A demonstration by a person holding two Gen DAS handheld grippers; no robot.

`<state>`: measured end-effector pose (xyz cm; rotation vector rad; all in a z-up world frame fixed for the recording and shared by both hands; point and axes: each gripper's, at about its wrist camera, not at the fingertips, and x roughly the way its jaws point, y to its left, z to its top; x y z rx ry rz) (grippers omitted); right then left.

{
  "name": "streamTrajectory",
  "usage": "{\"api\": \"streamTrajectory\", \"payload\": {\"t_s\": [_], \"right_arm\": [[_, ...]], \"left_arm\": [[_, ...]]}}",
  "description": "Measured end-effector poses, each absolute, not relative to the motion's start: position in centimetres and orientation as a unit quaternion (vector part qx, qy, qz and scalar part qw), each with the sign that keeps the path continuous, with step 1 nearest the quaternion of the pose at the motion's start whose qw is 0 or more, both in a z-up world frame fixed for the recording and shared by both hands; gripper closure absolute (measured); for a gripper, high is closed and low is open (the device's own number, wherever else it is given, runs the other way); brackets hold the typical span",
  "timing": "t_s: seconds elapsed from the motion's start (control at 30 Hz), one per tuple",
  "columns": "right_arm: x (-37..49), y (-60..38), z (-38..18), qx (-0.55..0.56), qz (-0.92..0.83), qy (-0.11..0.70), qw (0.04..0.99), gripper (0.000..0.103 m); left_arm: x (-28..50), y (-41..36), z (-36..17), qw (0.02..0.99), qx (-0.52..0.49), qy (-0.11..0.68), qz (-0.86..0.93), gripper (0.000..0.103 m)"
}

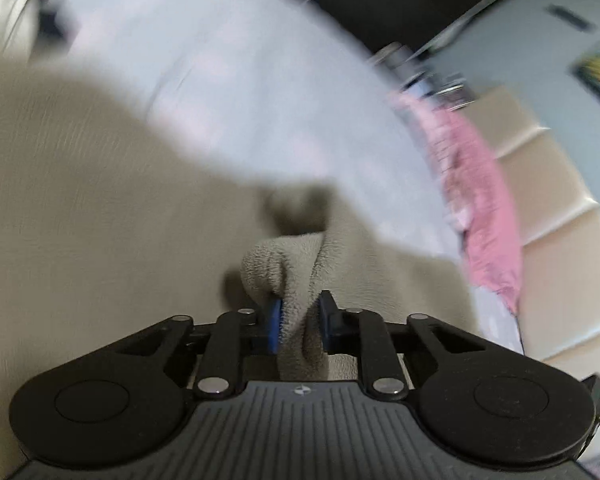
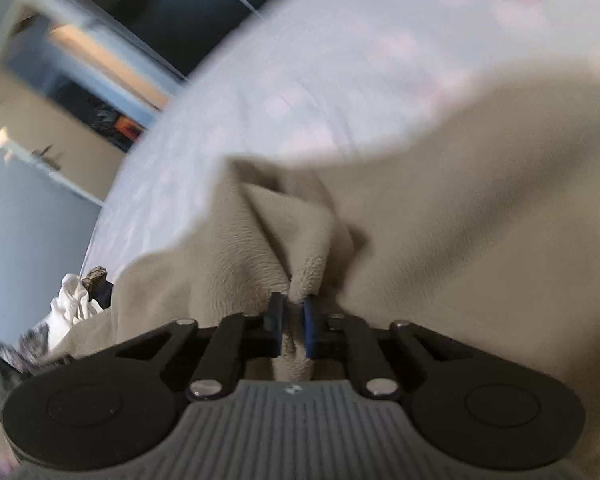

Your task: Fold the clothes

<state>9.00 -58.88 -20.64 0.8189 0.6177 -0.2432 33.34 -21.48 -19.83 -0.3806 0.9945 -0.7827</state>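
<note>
A beige fleece garment [image 1: 80, 208] is pinched at bunched edges by the left gripper [image 1: 299, 322] and the right gripper [image 2: 291, 322], above the pale bedsheet [image 1: 240, 80]; no finished fold is seen, so most folding is judged left. A pink cloth [image 1: 480, 184] is shown clearly only in the left view, a white-and-dark clothes pile [image 2: 76, 296] only in the right.

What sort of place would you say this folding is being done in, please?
Probably a bedroom: a bed sheet spreads under the beige garment, a pink cloth hangs off its edge, and more laundry lies alongside.
</note>
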Motion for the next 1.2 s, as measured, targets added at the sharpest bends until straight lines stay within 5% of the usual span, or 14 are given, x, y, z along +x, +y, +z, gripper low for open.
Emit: {"api": "streamTrajectory", "payload": {"t_s": [0.13,0.4,0.63,0.8,0.9,1.2], "right_arm": [[8.9,-59.5,-18.2,0.351,-0.089,0.239,0.901,0.094],[9.8,-58.9,-24.3,0.325,-0.117,0.349,0.871,0.098],[9.2,-59.0,-23.3,0.316,-0.129,0.359,0.869,0.097],[7.6,-56.4,-19.9,0.227,-0.146,0.330,0.905,0.091],[7.4,-53.8,-18.6,0.175,-0.113,0.301,0.931,0.076],[10.0,-49.9,-23.4,0.123,-0.086,0.374,0.915,0.076]], "left_arm": [[33.1,-21.0,-18.8,0.801,-0.153,0.433,-0.384,0.088],[32.4,-19.3,-24.6,0.787,-0.133,0.486,-0.356,0.088],[31.3,-18.4,-21.8,0.806,-0.097,0.469,-0.348,0.077],[28.1,-18.5,-18.5,0.842,-0.061,0.411,-0.343,0.077],[25.8,-19.7,-17.3,0.848,-0.032,0.386,-0.363,0.076],[23.4,-24.2,-21.8,0.829,0.048,0.440,-0.343,0.075]]}}
